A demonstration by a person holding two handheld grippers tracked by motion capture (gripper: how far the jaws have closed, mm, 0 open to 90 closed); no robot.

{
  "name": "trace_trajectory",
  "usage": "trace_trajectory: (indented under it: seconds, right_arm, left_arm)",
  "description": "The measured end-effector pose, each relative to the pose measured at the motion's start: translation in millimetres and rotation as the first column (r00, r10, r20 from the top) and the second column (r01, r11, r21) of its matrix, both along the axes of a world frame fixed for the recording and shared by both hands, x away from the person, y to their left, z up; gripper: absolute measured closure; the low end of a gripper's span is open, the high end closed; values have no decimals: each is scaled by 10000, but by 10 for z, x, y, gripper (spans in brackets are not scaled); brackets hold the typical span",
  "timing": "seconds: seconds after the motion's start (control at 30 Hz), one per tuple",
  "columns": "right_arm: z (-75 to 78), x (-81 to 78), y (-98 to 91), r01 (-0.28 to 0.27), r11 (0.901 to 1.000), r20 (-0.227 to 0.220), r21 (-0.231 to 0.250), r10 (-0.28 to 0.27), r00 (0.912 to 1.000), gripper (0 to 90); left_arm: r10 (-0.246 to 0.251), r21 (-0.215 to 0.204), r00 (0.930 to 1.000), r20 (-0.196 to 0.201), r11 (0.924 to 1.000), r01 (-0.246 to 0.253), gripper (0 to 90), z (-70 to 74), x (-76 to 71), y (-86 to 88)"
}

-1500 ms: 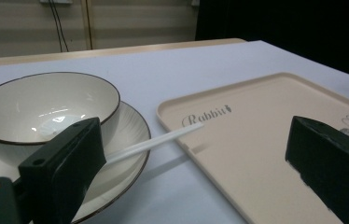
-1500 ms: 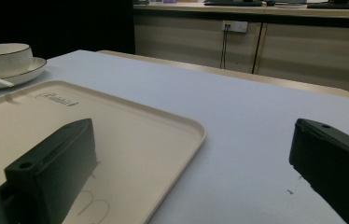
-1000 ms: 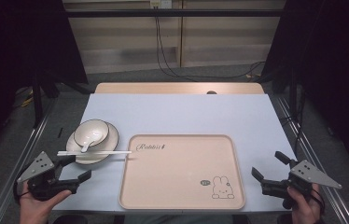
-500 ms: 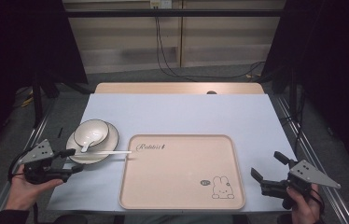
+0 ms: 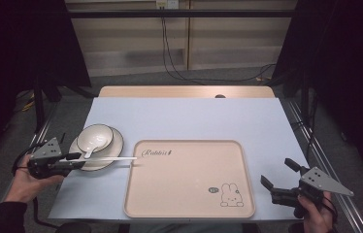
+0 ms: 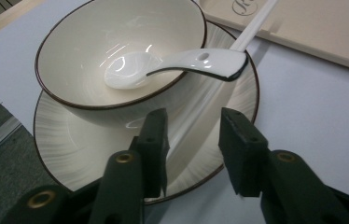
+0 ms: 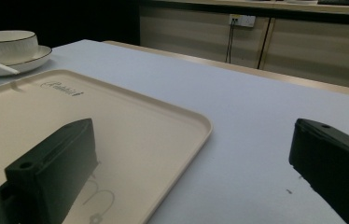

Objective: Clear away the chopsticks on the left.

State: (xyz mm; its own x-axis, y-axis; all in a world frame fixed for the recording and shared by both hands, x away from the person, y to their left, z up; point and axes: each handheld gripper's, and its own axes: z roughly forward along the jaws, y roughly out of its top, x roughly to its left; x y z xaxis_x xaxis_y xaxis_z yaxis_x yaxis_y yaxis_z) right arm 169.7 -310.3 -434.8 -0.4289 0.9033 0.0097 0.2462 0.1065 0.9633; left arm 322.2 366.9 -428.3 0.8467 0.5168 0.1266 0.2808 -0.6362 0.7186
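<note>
The left gripper (image 6: 193, 140), jaws just narrowed but not clamped around the white chopstick (image 6: 210, 100), should be centred before closing.

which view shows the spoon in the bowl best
The left gripper view: the spoon lies close and sharp in the bowl. The high view shows it small; the right gripper view only a distant handle.
</note>
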Motion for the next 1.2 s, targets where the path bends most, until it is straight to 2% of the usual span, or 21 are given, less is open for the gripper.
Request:
trace_trajectory:
  seconds: [0.17,0.27,0.3,0.37,0.4,0.47,0.63,0.67,0.77,0.8,0.83,0.9,0.93,1.0,1.13,1.2]
  right_arm:
    - [-5,-2,-17,79,9999,-48,82,-79,10000,3]
    - [-7,-2,-4,28,10000,-75,-15,-28,10000,3]
    - [-9,-3,0,-57,10000,-93,-43,57,9999,3]
    - [-8,-4,0,-61,10000,-104,-22,61,9999,3]
    - [-9,-4,-1,-62,10000,-111,-13,61,9999,3]
    - [-9,-4,-1,-63,10000,-108,-34,62,9999,3]
    - [-10,-3,6,-63,10000,-90,-67,63,9999,3]
    - [-10,-3,6,-63,10000,-90,-67,63,9999,3]
    - [-11,-4,11,-111,9999,-103,-65,110,9999,3]
    - [-11,-3,11,-139,9999,-114,-75,138,9998,4]
    - [-11,-1,10,-132,9999,-89,-99,131,9999,4]
    - [-11,-2,11,-136,9999,-92,-90,136,9999,4]
    - [-12,-3,12,-161,9998,-126,-81,160,9998,4]
    - [-13,0,12,-157,9998,-106,-81,156,9998,4]
    - [-15,1,13,-140,9999,-141,-78,139,9998,4]
    - [-15,1,19,-162,9997,-164,-159,160,9997,4]
  left_arm:
    - [-433,468,9989,-157,9979,440,698,-32,55,-34]
    - [-542,644,9985,-38,9964,544,702,-55,65,-65]
    - [-783,844,9968,-145,9933,793,690,-51,79,-69]
    - [-857,947,9963,-96,9918,862,688,-56,80,-99]
    - [-1070,1122,9942,-75,9879,1072,688,-46,95,-104]
    - [-1077,1327,9942,-62,9853,1076,690,-38,97,-128]
    - [-1256,1476,9921,-45,9811,1249,683,-33,108,-132]
    - [-1264,1333,9920,-72,9830,1262,683,-41,110,-130]
    - [-1295,1503,9915,-105,9801,1296,672,-67,114,-130]
    - [-1251,1459,9921,-41,9815,1244,673,-82,112,-136]
    - [-1278,1572,9918,-51,9794,1270,687,-76,116,-135]
    - [-1309,1453,9914,-8,9809,1296,691,-80,117,-138]
    - [-1262,1522,9920,-25,9804,1251,707,-76,117,-142]
    - [-1467,1587,9891,-125,9764,1468,723,-80,124,-151]
    - [-1887,2006,9808,-487,9601,1947,734,-86,149,-207]
    - [-2019,2104,9775,-612,9547,2104,747,-85,169,-234]
